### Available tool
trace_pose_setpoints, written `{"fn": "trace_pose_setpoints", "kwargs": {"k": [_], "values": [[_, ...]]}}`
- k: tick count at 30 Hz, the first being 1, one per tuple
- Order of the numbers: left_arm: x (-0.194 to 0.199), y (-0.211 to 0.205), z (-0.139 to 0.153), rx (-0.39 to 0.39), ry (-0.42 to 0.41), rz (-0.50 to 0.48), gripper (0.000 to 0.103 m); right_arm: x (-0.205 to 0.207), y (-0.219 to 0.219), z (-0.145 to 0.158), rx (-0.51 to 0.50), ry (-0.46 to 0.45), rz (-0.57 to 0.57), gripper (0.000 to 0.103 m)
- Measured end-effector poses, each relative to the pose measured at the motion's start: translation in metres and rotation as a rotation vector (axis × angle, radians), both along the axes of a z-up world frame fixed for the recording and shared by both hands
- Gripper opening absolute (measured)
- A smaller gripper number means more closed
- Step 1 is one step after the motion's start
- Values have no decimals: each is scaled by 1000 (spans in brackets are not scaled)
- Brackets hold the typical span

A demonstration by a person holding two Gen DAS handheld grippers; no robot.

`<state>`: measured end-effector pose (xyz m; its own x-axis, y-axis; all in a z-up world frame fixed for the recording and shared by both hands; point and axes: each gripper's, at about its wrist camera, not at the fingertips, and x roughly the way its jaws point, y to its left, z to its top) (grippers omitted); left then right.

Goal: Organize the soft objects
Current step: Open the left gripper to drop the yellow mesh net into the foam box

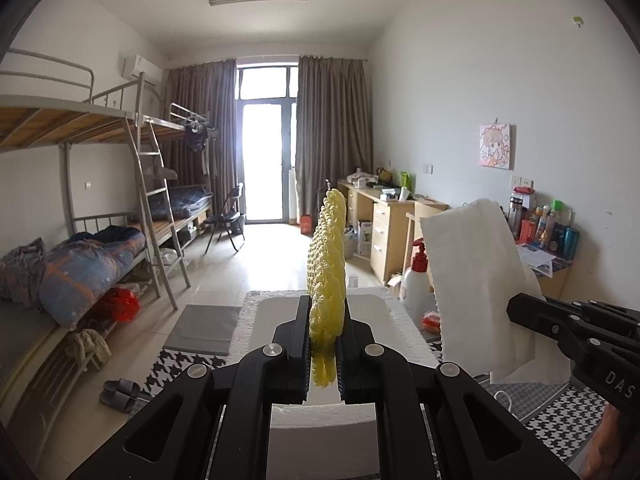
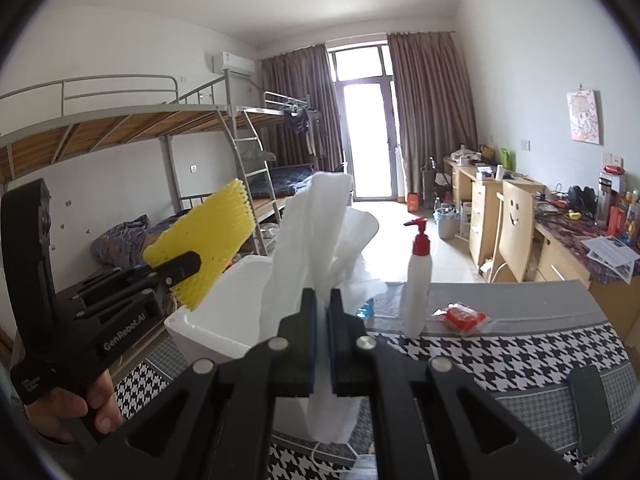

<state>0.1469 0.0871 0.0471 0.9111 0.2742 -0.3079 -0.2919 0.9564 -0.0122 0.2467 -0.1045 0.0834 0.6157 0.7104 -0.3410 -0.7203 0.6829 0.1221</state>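
Yellow foam netting (image 1: 327, 280) stands on edge in the left tongs (image 1: 324, 344), clenched between the two black fingers and rising toward twelve o'clock in the left wrist view. From the right wrist view the same mesh sleeve (image 2: 208, 240) appears at nine o'clock, fanned flat and tilted, with the left tongs (image 2: 182, 270) clamped on its lower edge and a person's hand (image 2: 76, 404) wrapped around the handle below.

White soft tissue sheet (image 2: 320, 248) is grasped by the right tongs (image 2: 323, 344), whose fingers are pressed together on its crumpled middle; the sheet rises toward twelve o'clock and a tail hangs below the fingers. In the left wrist view that sheet (image 1: 480, 280) hangs at three o'clock, held up by the right tongs (image 1: 520, 312) coming in from the right edge.

Both soft things are held in the air above a white foam box (image 2: 224, 320), which sits on the worktop (image 2: 500, 352) covered in a black-and-white houndstooth cloth. A white pump bottle (image 2: 418, 280) with a red top stands upright on the worktop at one o'clock of the right tongs, with a red packet (image 2: 462, 316) lying just beside it. Bunk beds (image 1: 100, 184) line the wall at nine o'clock.
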Motion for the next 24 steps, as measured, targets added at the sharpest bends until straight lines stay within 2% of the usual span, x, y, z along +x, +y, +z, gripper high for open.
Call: {"fn": "trace_pose_setpoints", "kwargs": {"k": [11, 24], "values": [[13, 6, -4, -16, 34, -5, 10, 8, 14, 0, -7, 19, 22, 8], [37, 16, -17, -55, 131, -25, 10, 18, 23, 1, -34, 28, -2, 8]]}}
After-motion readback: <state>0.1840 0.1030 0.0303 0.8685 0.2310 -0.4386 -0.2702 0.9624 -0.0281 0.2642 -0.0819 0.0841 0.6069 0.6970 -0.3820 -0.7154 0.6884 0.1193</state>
